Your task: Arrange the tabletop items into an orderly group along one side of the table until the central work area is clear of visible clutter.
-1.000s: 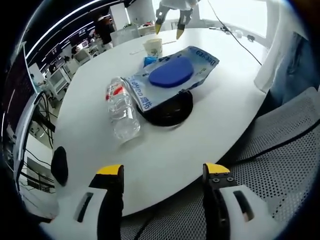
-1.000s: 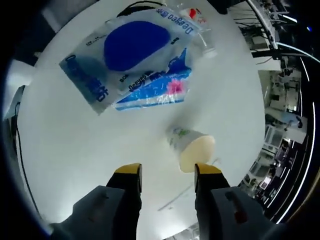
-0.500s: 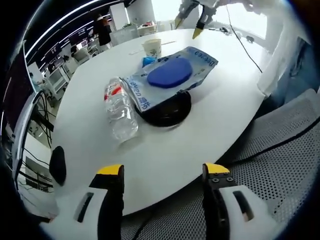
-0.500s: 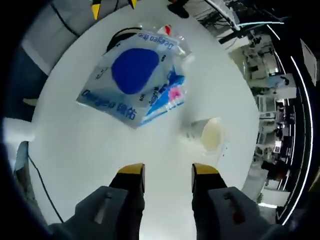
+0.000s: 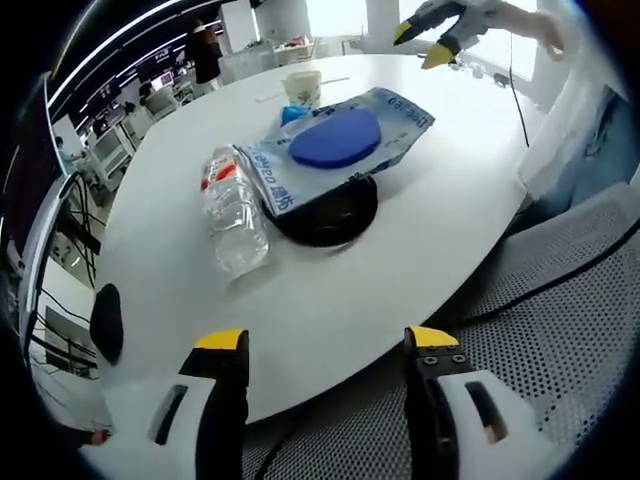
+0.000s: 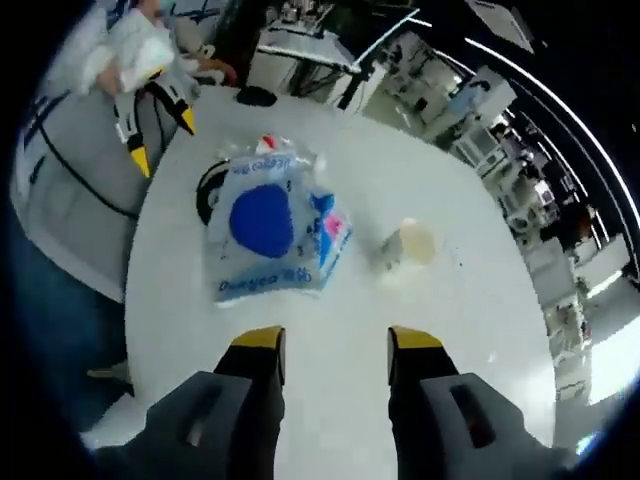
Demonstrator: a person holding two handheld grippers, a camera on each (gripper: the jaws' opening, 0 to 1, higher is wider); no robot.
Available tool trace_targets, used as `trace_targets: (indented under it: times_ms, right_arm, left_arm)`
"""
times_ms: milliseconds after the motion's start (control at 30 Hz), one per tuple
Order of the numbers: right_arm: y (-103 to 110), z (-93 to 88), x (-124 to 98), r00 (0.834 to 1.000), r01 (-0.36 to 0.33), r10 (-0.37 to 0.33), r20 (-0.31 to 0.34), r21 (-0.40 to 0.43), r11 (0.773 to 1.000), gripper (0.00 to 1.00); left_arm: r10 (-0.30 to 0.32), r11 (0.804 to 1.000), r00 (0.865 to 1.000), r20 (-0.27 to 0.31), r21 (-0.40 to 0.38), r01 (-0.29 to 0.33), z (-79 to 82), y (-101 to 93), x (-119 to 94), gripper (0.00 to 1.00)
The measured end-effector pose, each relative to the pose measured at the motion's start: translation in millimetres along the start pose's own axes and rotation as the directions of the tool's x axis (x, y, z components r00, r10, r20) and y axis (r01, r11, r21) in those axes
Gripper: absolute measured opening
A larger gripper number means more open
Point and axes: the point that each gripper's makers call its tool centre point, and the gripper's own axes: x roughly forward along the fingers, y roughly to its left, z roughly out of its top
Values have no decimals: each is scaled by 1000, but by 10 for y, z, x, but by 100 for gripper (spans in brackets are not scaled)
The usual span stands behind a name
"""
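Observation:
On the round white table [image 5: 420, 230] a clear plastic bottle [image 5: 232, 210] lies on its side beside a blue-and-clear bag [image 5: 340, 140]. The bag rests partly on a flat black round item [image 5: 335, 212]. A paper cup [image 5: 302, 88] stands behind the bag. My left gripper [image 5: 326, 340] hangs open over the near table edge, holding nothing. My right gripper [image 5: 422, 44] hovers above the table's far right. From its own view my right gripper [image 6: 337, 340] is open and high above the bag [image 6: 268, 235] and cup [image 6: 408, 245]; the left gripper [image 6: 160, 125] is at the upper left.
A grey mesh chair [image 5: 560, 350] stands close to the table at the lower right. A small black object [image 5: 105, 320] sits by the table's left edge. A thin cable [image 5: 515, 95] runs over the far right side. Office desks and screens surround the table.
My right gripper has lifted up and back from the cup and bag, which now look small and far below it. The table items have not moved. The left gripper barely shifted.

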Motion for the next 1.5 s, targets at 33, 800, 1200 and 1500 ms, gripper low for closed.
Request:
trace_targets:
  times_ms: [33,800,1200,1500]
  right_arm:
    - [-10,-5,-11,1000,8,-8,13,27,1000,42]
    - [158,-143,-274,950,-214,88,298,422,881,52]
    - [196,-148,-150,938,-281,135,319,472,835,51]
    - [199,-188,-52,948,-281,140,285,550,786,49]
  left_arm:
    - [2,1000,1000,4,-5,-2,10,6,-6,63]
    - [209,917,962,177,-378,-130,911,-3,-223,66]
    - [243,889,951,191,-436,-140,1174,77,-259,54]
    - [213,890,956,202,-443,-105,1332,236,24,52]
